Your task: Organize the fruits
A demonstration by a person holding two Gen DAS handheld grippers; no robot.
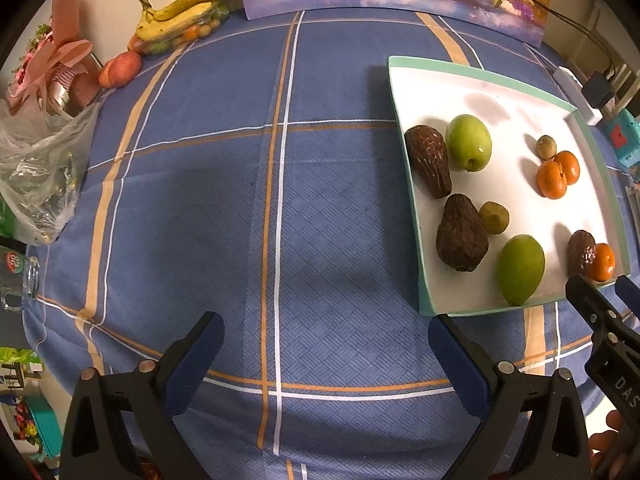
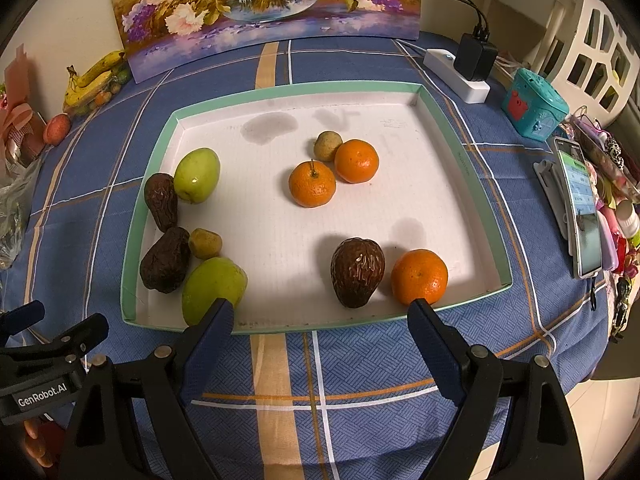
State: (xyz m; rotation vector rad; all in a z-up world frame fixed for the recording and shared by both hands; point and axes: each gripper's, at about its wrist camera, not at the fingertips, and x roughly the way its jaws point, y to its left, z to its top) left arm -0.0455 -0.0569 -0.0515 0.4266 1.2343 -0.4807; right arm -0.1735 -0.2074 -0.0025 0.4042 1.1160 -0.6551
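The right wrist view shows the fruits lying in a shallow white tray (image 2: 466,152) with a green rim, set on the blue plaid counter (image 2: 360,360). At the tray's left side a green apple (image 2: 197,175) touches a dark avocado (image 2: 161,201); below them a second avocado (image 2: 165,260), a small brownish fruit (image 2: 205,243) and a green mango (image 2: 213,289) lie close together. Two oranges (image 2: 312,184) sit mid-tray beside another small brown fruit (image 2: 327,145). Near the front rim a third avocado (image 2: 357,272) sits just beside an orange (image 2: 419,276). The right tool (image 2: 320,316) hangs wide apart, empty, just before the front rim. The left tool (image 1: 326,332) is also spread wide and empty, over bare cloth left of the tray. Bananas (image 1: 180,10) lie at the counter's far left corner.
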